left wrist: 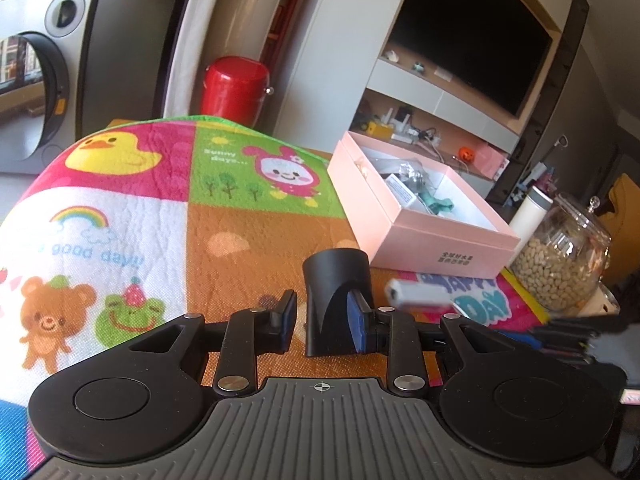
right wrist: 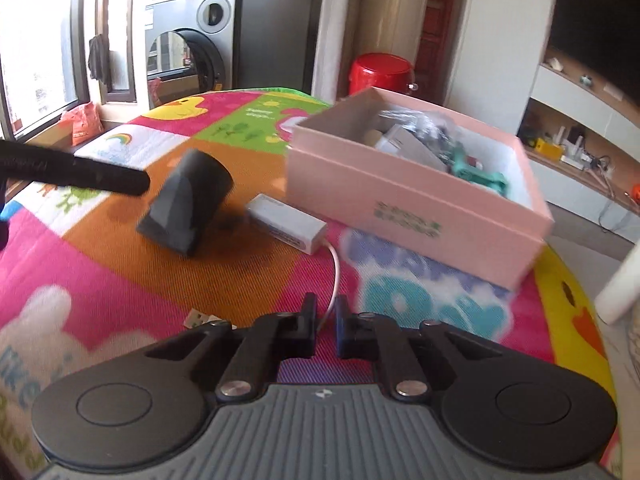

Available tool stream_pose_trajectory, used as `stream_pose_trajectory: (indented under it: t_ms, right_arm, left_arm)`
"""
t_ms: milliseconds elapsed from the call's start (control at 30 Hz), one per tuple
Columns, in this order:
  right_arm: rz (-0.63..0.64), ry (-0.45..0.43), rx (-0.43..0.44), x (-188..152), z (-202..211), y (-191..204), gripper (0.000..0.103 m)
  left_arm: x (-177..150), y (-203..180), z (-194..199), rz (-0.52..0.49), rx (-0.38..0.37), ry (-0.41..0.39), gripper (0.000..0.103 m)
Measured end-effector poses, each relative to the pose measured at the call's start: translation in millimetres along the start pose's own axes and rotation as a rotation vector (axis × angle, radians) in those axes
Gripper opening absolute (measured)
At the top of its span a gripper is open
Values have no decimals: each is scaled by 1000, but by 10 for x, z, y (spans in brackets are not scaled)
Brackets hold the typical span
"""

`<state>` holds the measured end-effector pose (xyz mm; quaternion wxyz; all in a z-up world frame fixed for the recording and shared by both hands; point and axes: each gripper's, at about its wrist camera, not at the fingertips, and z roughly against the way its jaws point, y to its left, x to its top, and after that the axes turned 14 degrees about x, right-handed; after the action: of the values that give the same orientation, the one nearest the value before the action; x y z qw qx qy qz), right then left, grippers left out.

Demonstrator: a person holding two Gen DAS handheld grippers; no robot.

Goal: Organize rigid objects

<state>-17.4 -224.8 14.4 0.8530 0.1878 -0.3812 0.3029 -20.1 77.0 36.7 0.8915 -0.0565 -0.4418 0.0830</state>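
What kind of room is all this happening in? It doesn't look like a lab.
Most likely a lived-in home, a living area. A front-loading silver washing machine stands at the back, a large black wall-mounted television hangs above cluttered shelves, and the table wears a colourful cartoon-print children's cloth.

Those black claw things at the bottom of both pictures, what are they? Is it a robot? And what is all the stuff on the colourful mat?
No robot: a person holds a pinching tool in each hand, and each has a camera looking along its fingers. One picture is from the left tool, the other from the right tool.

On the cartoon mat stand a black nozzle, a small white adapter with a thin cable, and an open pink box of small items.

The left tool has one finger inside the nozzle but looks open. The right tool pinches the cable.
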Motion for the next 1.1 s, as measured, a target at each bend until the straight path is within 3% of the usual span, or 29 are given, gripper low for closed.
stream_pose_trajectory:
  t_ms: [200, 300, 367, 400, 500, 567, 633, 833, 967, 1100]
  right_arm:
    - [-55, -34, -34, -340, 357, -146, 10]
    - [-75, -82, -46, -436, 394, -171, 23]
    - [-106, -119, -62, -489, 394, -213, 37]
    - [-124, -128, -62, -499, 400, -235, 37]
    - [-157, -142, -35, -506, 415, -274, 48]
    - [-147, -140, -14, -507, 407, -251, 63]
    - [-127, -135, -36, -510, 397, -197, 67]
    - [-148, -138, -42, -517, 398, -213, 69]
    - [-148, -137, -43, -516, 393, -215, 70]
    - [-148, -136, -44, -517, 392, -208, 70]
  left_arm:
    - [74, -183, -161, -21, 17, 17, 30]
    - [108, -277, -274, -37, 45, 23, 35]
    - [130, -350, -346, -61, 55, 40, 37]
    - [138, -390, -384, -77, 61, 46, 37]
    - [145, -479, -505, -91, 68, 65, 40]
    - [152, -508, -566, -80, 64, 66, 41]
    - [170, -527, -611, -67, 64, 66, 41]
    - [271, -553, -687, -35, 53, 103, 41]
    - [231, -560, -716, -93, 18, 143, 39]
    - [134, -565, -656, -154, -7, 134, 36]
